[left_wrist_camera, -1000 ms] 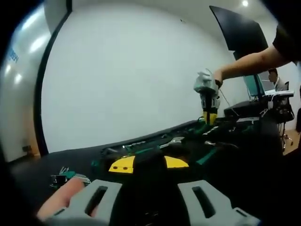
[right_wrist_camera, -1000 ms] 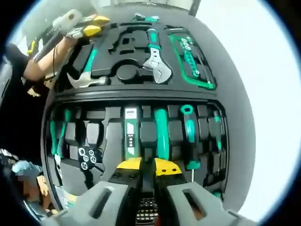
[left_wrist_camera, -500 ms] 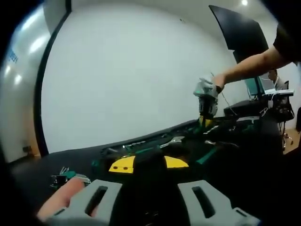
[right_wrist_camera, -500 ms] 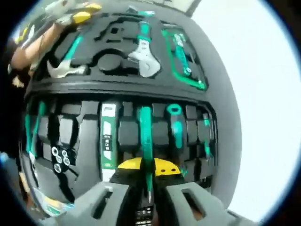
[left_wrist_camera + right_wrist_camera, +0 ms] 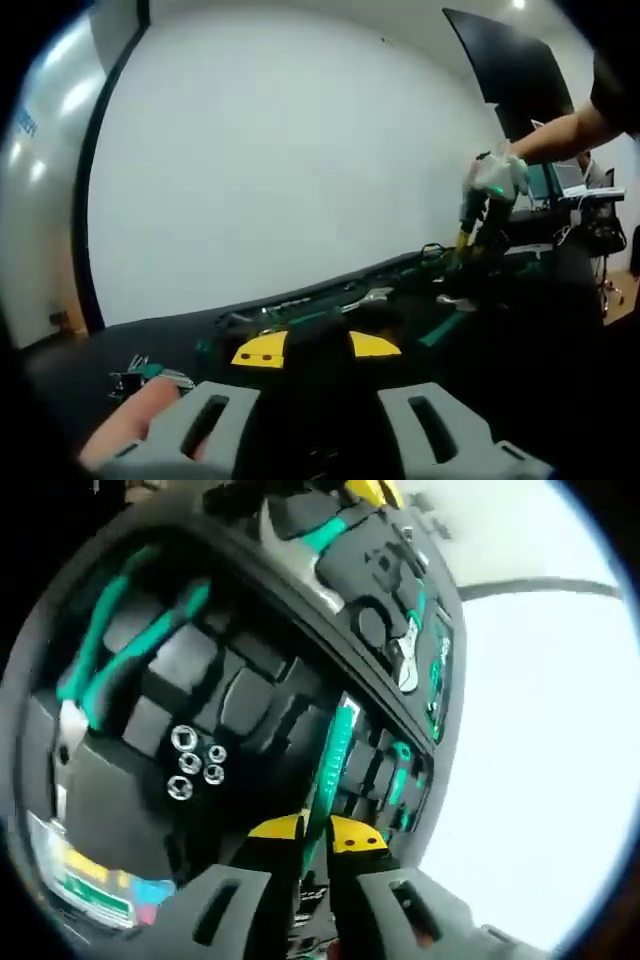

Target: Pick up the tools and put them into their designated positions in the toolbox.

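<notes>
My right gripper point(image 5: 305, 838) is clamped on a green-handled screwdriver point(image 5: 332, 763), whose shaft runs up from between the yellow-tipped jaws toward the middle of the right gripper view. Behind it lies the open toolbox point(image 5: 130, 770), tilted across the frame. Four small sockets point(image 5: 194, 761) sit left of centre, green-handled pliers point(image 5: 110, 650) lie in the upper left, and a wrench point(image 5: 408, 658) lies in the upper right beside a hammer point(image 5: 310, 545) near the top.

My left gripper point(image 5: 315, 345) sits low in the left gripper view, jaws apart with nothing between them. Beyond it the toolbox point(image 5: 400, 300) stretches across the middle. A bunch of hex keys point(image 5: 140, 373) lies at lower left on the dark table point(image 5: 70, 365). My right gripper point(image 5: 484, 205) shows at the right, over the toolbox.
</notes>
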{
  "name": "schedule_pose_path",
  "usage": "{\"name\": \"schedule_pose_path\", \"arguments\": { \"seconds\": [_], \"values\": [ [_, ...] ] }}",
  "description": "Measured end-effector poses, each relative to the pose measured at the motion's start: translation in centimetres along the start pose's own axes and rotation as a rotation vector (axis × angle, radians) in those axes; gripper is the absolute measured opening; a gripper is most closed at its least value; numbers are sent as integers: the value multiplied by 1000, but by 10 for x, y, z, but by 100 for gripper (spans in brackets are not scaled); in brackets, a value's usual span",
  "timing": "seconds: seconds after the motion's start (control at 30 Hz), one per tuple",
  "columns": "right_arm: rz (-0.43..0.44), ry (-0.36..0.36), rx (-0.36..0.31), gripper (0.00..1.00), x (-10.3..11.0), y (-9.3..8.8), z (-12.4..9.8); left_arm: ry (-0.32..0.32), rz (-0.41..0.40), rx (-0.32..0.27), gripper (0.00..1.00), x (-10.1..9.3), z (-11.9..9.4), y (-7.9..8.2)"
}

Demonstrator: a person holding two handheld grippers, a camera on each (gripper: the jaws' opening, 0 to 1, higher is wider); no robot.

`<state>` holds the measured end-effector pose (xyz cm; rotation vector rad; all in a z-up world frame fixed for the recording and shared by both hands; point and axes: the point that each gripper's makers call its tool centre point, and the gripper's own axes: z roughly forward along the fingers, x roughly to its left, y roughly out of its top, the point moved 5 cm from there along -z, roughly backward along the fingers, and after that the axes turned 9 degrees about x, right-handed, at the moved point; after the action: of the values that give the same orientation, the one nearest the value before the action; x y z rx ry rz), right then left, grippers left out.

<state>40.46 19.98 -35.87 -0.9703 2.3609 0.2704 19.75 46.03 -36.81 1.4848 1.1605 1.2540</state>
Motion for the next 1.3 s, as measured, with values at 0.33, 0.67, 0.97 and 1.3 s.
{"name": "schedule_pose_path", "arguments": {
  "seconds": [0.33, 0.67, 0.97, 1.3],
  "values": [
    [381, 206, -159, 13, -20, 2, -13, 3, 6, 7, 23, 1, 1, -1],
    [539, 470, -100, 16, -26, -5, 20, 2, 10, 10, 23, 0, 0, -1],
    [504, 538, -68, 10, -26, 0, 20, -1, 13, 9, 23, 0, 0, -1],
    [441, 385, -10, 10, -56, -9, 31, -1, 17, 12, 23, 0, 1, -2]
  ]
}}
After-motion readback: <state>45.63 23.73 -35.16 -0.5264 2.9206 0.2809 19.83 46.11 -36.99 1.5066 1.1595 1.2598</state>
